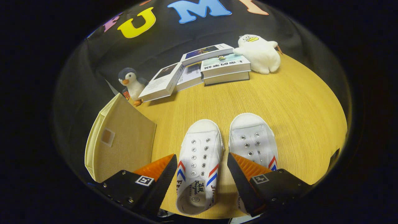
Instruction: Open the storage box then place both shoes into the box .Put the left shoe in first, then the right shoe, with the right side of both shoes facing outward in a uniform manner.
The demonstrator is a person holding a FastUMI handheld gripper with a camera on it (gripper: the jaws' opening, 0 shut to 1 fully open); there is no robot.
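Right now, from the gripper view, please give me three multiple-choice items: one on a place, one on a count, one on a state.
1. Where does the shoe nearer the storage box lie relative to the tool?
A. between its fingers
B. behind the books
C. inside the box

2. How many plush toys stand on the table?
A. none
B. two
C. four

3. What is the state of the tool?
A. shut on a shoe
B. shut on a book
C. open, gripping nothing

Answers:
1 A: that white shoe sits in the gap between the two fingers, with the other shoe partly behind one finger.
2 B: a penguin toy beside the books and a white plush at their other end.
3 C: the fingers stand wide apart and press on nothing.
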